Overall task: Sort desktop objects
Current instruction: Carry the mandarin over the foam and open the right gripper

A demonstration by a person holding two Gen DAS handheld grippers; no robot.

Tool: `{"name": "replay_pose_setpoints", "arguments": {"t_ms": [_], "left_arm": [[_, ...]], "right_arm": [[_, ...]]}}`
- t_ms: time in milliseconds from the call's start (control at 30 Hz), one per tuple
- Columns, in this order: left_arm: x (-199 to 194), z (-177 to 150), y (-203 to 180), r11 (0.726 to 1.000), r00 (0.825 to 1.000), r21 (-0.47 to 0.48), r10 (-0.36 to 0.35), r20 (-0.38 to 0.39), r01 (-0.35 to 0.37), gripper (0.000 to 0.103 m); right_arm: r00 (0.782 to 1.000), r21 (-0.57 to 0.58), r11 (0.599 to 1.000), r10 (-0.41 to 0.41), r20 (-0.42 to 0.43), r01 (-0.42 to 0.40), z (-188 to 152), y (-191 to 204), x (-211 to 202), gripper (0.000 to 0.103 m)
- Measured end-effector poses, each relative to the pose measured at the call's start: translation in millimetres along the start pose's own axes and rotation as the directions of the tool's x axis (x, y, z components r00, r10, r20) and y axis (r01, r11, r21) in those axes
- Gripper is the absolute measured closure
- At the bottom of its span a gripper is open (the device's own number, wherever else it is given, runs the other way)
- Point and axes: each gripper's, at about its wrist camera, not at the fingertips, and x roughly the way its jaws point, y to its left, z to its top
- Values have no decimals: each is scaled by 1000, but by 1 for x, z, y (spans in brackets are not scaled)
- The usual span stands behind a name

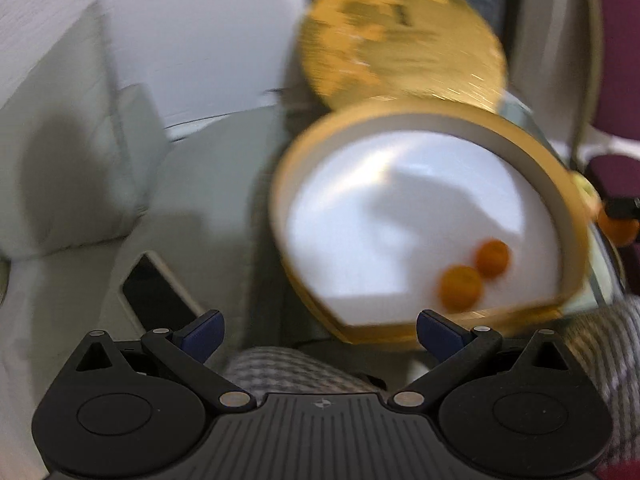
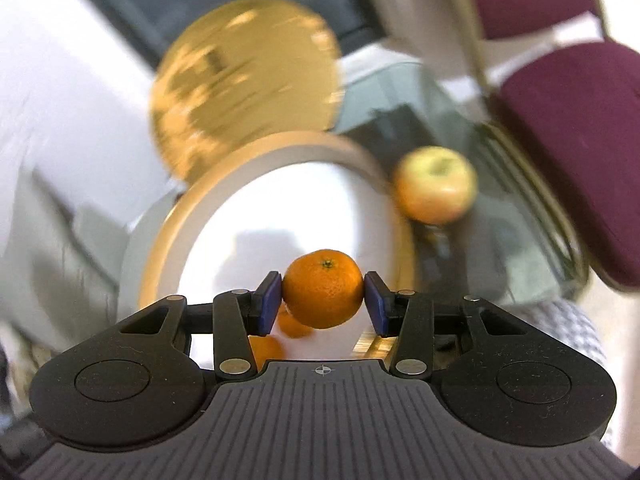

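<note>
Over on the left, the left gripper point(image 1: 320, 332) hangs wide open and empty before the gold-rimmed box point(image 1: 568, 216) holding two tangerines point(image 1: 460, 288); the right gripper point(image 2: 323, 300) clamps a tangerine point(image 2: 323, 294) above it, an apple point(image 2: 436, 184) beyond.

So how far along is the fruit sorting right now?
Done: two mandarins already lie in the gold-rimmed round box. In hand: the right hand-held gripper grips a third mandarin over it. Left: the apple beside the box on the glass table; the left hand-held gripper is open, empty.
</note>
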Motion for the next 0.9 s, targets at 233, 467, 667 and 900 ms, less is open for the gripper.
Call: {"name": "replay_pose_setpoints", "arguments": {"t_ms": [233,467,667,900], "left_arm": [[15,1,53,986,998,-158,55,-25,-58,1],[41,-6,73,975,995,-216,40,-89,-58,1],[59,-11,92,963,987,-256,51,-150,-88,1],[66,-16,95,961,983,-262,39,-177,-85,1]], "right_arm": [[992,-236,970,24,-128,-54,-12,80,56,57],[970,-376,923,-11,-243,-84,-29,127,107,57],[951,-437,897,-73,-302,-69,-42,142,144,57],[940,-498,865,-122,-319,-57,-49,150,164,55]]}}
